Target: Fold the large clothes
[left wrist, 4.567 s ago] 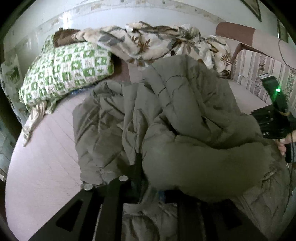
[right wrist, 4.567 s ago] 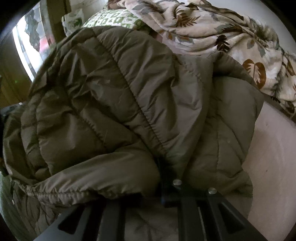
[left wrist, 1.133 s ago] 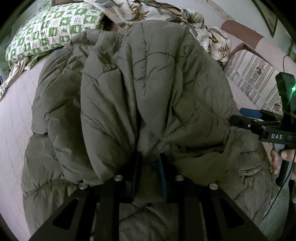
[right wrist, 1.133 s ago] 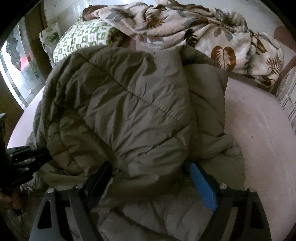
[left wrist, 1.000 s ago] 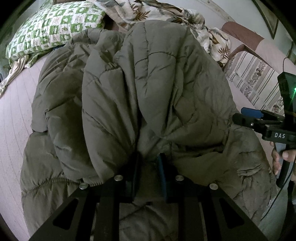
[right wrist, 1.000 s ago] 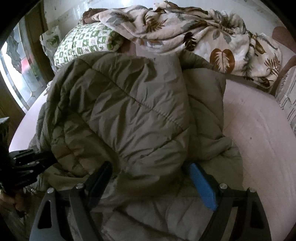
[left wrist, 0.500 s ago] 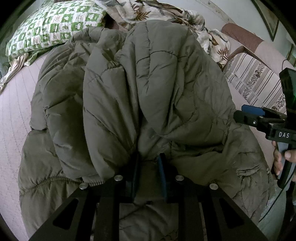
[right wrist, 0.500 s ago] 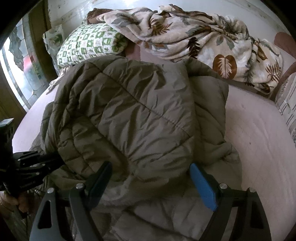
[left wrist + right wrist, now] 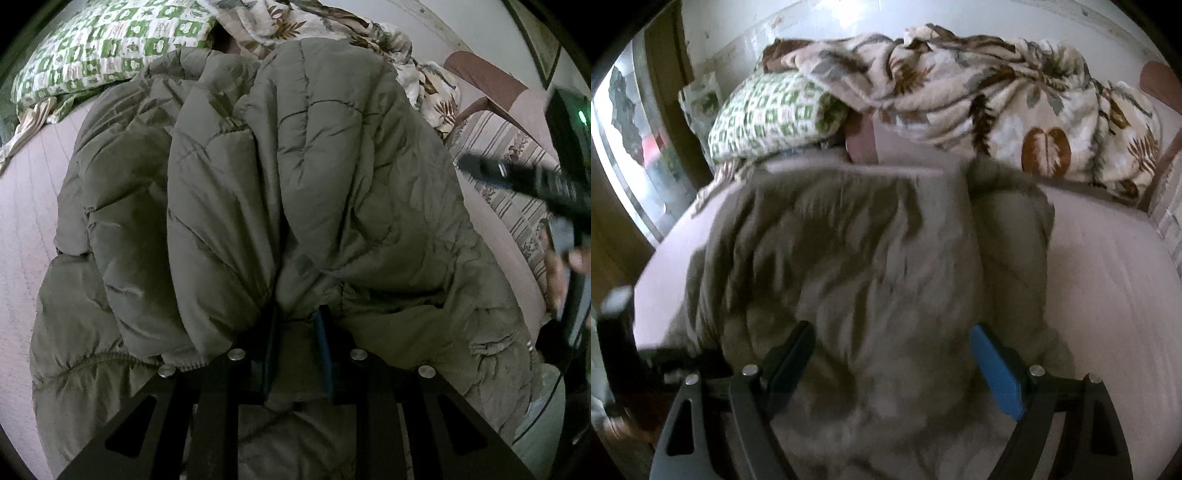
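Right gripper [image 9: 890,354] now raised off jacket [image 9: 295,184], left gripper [image 9: 295,339] still clamping hem.

Nothing here I can read — my right gripper [image 9: 524,181] carries some marking on its body, but it is blurred past making out.

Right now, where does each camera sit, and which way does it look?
Left wrist: sits on the left gripper, looks down over the olive jacket toward the green pillow; its fingers pinch the jacket; the right gripper and a hand show.
Right wrist: sits on the right gripper, looks over the jacket toward the leaf blanket; fingers open.
Both show jacket, pillow, blanket.
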{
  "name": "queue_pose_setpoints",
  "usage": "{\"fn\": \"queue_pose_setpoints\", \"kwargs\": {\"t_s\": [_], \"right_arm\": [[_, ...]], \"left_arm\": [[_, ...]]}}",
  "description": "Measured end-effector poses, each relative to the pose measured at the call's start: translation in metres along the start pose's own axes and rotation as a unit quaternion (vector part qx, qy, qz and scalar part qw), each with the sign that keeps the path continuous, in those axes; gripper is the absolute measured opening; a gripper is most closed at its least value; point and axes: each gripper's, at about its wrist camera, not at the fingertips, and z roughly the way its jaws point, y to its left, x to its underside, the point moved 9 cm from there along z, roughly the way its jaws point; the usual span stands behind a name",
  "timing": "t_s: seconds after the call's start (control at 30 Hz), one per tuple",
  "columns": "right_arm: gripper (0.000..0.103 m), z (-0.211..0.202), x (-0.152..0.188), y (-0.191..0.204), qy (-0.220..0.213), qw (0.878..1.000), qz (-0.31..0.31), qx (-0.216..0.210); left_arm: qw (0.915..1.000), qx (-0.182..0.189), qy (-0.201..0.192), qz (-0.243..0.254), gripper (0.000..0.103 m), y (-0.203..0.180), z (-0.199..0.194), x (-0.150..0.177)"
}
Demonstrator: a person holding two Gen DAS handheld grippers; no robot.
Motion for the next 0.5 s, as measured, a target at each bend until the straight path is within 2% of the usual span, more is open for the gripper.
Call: {"fn": "queue_pose_setpoints", "kwargs": {"t_s": [0.13,0.2,0.27,0.3,0.4,0.5], "right_arm": [[0.089,0.024,-0.034,0.006,-0.002,1.0,-0.012,-0.011],[0.088,0.05,-0.04,0.007,0.023,1.0,-0.009,-0.013],[0.088,0.092,-0.036,-0.004,0.082,0.996,-0.002,0.017],[0.088,0.108,-0.035,-0.007,0.096,0.995,-0.004,0.027],[0.089,0.137,-0.045,-0.016,0.105,0.992,-0.028,0.063],[0.089,0.153,-0.06,-0.021,0.117,0.99,-0.034,0.077]], "left_arm": [[0.9999,-0.002,0.012,-0.001,0.021,0.003,0.007,-0.004],[0.9998,-0.008,0.017,-0.001,0.021,0.004,0.012,-0.009],[0.9997,-0.013,0.02,0.0,0.021,0.004,0.017,-0.016],[0.9997,-0.014,0.019,0.001,0.021,0.003,0.02,-0.021],[0.9996,-0.019,0.02,-0.005,0.021,0.001,0.027,-0.033],[0.9996,-0.019,0.02,-0.012,0.021,-0.001,0.033,-0.043]]}}
